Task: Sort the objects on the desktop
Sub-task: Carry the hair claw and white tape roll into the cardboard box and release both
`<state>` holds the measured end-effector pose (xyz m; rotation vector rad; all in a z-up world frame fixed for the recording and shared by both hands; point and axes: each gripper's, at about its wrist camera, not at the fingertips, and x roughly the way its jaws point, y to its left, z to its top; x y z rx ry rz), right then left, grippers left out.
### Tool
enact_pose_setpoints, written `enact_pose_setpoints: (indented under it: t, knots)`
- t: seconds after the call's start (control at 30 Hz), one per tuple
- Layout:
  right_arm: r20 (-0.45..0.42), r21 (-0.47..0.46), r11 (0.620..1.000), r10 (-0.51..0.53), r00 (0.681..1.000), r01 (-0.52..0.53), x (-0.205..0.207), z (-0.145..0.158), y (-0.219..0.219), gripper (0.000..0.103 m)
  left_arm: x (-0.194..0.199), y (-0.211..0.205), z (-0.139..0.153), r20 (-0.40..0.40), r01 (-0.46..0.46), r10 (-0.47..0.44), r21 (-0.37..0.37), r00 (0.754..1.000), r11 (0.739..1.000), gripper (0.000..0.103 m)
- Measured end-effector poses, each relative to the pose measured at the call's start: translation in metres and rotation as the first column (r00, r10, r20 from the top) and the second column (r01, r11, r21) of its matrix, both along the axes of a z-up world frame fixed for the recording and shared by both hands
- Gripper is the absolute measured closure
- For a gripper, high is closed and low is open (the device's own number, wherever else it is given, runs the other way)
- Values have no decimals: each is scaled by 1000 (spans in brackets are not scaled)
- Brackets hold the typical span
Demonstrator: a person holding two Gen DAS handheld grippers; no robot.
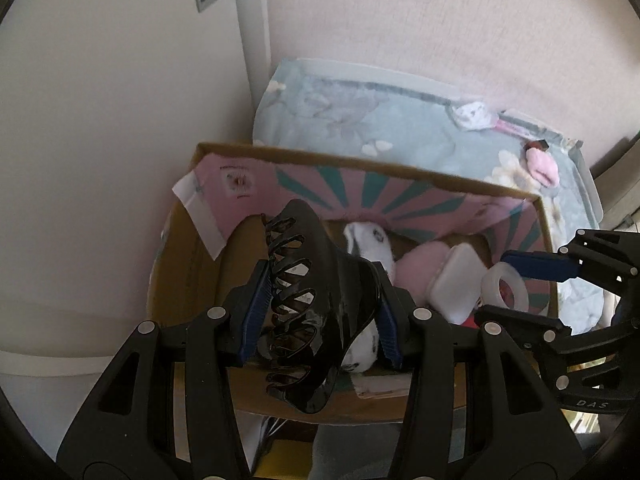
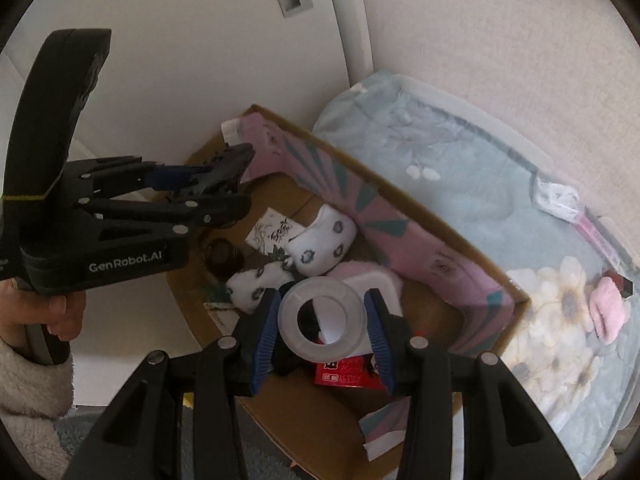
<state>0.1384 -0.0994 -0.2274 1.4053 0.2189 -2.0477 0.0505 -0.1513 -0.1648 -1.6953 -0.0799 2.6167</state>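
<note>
Your left claw (image 1: 320, 312) is clamped on the black hair clip (image 1: 308, 304), above the cardboard box (image 1: 192, 264). Your right claw (image 2: 322, 334) is clamped on the clear tape roll (image 2: 324, 320), also above the box, over white socks (image 2: 324, 246) and a red packet (image 2: 344, 374).

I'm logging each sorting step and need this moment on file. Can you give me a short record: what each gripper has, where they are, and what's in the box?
left gripper: shut on black hair claw clip
right gripper: shut on clear tape roll
position: both over the open cardboard box
box contents seen: white patterned socks, pink fluffy item, white case, red packet, printed card
beside box: floral cloth with a pink item on it
</note>
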Motion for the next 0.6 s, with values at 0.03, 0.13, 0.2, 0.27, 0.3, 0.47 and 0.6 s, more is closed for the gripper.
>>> enact_pose_setpoints:
  t: [0.03,0.13,0.2,0.27,0.3,0.47,0.6]
  knots:
    - [2,1,1000,-1,1000,1,-2,0,-1,63,0,-1,-2,3,1,-1,0,1000,1000,58]
    - [6,-2,1000,-7,1000,7,-4,1,0,63,0,-1,-5,6,5,-5,2,1000,1000,58]
    - [8,-9,1000,-9,1000,9,-5,1,-2,63,-1,-2,-5,8,9,-9,3,1000,1000,58]
    - [11,-20,1000,-13,1000,13,-5,1,-3,63,-1,-3,-5,7,11,-10,-2,1000,1000,58]
    - [15,-31,999,-18,1000,19,-5,1,-2,63,-1,-3,-4,-2,35,-35,-4,999,999,58]
    - [76,-115,992,-39,996,48,-9,-2,1,32,-3,-5,6,-30,24,-23,14,999,1000,1]
    - [77,-123,991,-51,996,60,-6,-2,5,17,-4,-6,16,-56,24,-23,20,998,999,0]
